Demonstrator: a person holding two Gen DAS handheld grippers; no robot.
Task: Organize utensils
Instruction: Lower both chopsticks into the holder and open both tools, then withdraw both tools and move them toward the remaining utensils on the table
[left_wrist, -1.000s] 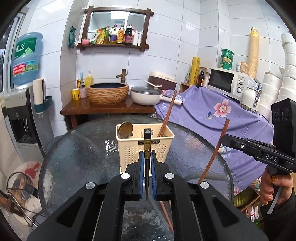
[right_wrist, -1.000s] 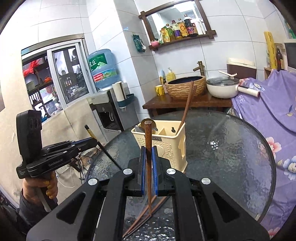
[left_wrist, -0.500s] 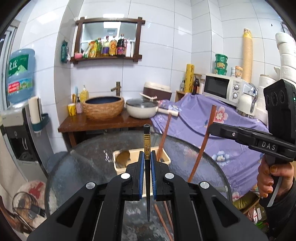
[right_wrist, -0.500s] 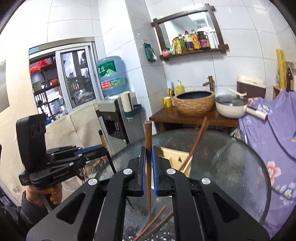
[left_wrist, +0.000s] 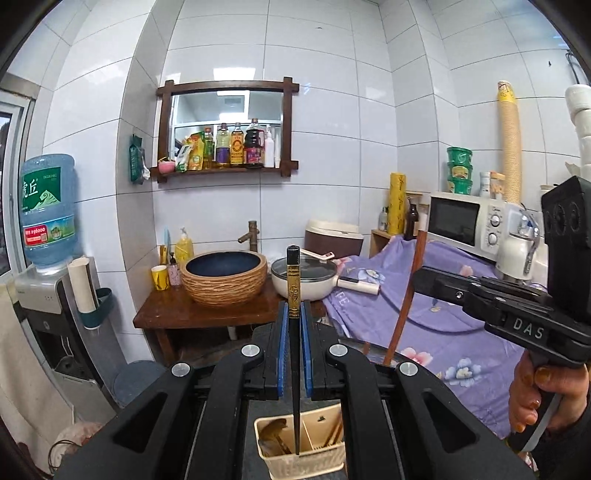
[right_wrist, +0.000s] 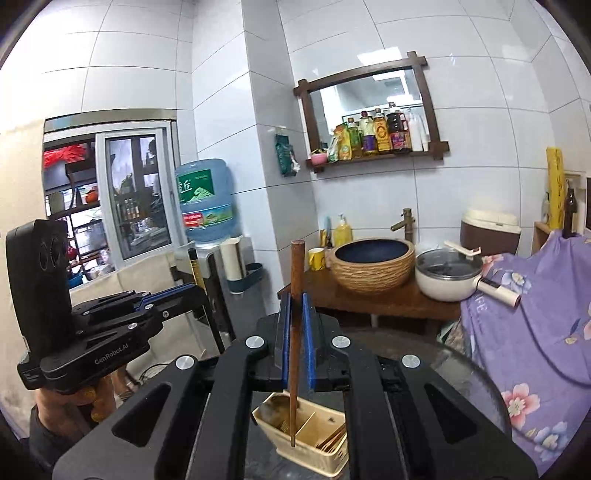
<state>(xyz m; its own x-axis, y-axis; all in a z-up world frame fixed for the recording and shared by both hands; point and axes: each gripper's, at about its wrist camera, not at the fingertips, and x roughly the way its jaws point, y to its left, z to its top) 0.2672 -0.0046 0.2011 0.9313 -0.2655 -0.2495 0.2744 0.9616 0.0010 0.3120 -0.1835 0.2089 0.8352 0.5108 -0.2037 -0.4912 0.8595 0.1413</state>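
Observation:
My left gripper (left_wrist: 293, 317) is shut on a black chopstick (left_wrist: 294, 280) with a gold band, held upright, its tip hanging over the cream utensil caddy (left_wrist: 303, 461) below. My right gripper (right_wrist: 294, 314) is shut on a brown wooden chopstick (right_wrist: 296, 269), also upright above the same caddy (right_wrist: 317, 456). The caddy holds a spoon in its left compartment and brown chopsticks in its right one. In the left wrist view the right gripper (left_wrist: 421, 273) shows at the right with its brown chopstick (left_wrist: 406, 295). The left gripper (right_wrist: 195, 291) appears at the left of the right wrist view.
The caddy stands on a round glass table (right_wrist: 461, 373). Behind it a wooden stand (left_wrist: 177, 314) carries a woven basin (left_wrist: 224, 277) and a white pot (left_wrist: 306, 280). A purple floral cloth (left_wrist: 443, 317) lies right, a water dispenser (left_wrist: 48, 258) left. A person's hand (left_wrist: 535, 391) grips the right handle.
Both grippers have risen with their chopsticks. The caddy and the glass table have dropped from mid-frame to the bottom edge of both views, and the chopstick tips now hang above the caddy.

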